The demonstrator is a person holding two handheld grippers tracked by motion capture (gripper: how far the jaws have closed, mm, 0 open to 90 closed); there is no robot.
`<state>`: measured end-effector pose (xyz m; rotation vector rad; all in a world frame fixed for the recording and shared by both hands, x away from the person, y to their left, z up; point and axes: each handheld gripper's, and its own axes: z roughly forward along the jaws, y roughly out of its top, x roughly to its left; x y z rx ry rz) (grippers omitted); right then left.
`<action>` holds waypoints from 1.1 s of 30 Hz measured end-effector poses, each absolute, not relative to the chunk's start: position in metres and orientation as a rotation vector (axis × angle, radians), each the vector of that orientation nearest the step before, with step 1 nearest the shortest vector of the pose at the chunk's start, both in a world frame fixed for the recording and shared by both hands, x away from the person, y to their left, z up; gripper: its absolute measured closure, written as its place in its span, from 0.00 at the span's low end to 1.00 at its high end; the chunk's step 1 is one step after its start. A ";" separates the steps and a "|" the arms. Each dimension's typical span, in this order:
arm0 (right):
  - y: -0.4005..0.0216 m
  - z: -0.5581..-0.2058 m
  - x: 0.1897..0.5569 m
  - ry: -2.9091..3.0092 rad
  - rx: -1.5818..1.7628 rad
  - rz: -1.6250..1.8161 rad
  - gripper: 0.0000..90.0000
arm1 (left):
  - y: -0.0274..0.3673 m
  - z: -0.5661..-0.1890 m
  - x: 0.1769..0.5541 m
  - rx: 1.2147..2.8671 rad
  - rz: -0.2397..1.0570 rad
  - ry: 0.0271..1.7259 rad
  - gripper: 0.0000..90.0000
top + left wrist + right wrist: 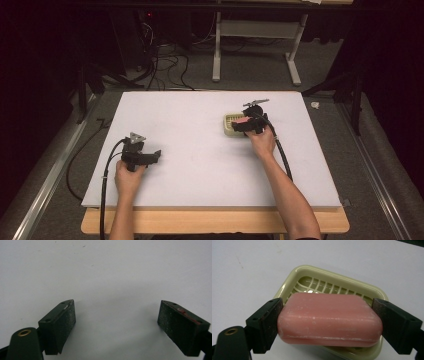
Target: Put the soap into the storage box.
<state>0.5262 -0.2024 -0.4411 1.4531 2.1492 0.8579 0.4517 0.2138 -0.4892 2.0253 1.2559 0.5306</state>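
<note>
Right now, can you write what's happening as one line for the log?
right tool: shut on pink soap bar over pale green slatted soap dish | left tool: open, nothing held | white table

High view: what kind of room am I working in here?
Likely a lab recording station: a white board on a wooden table, black curtains, loose cables on grey carpet, and a desk frame behind.

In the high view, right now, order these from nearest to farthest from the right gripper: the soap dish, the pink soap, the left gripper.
1. Pink soap: clamped between the right gripper's jaws.
2. Soap dish: directly under the soap, just left of the gripper.
3. Left gripper: far across the white table, near its left front.
</note>
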 end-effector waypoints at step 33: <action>-0.211 -0.445 0.526 2.158 1.489 0.892 0.13 | 0.214 -0.489 0.452 2.026 0.531 1.256 0.17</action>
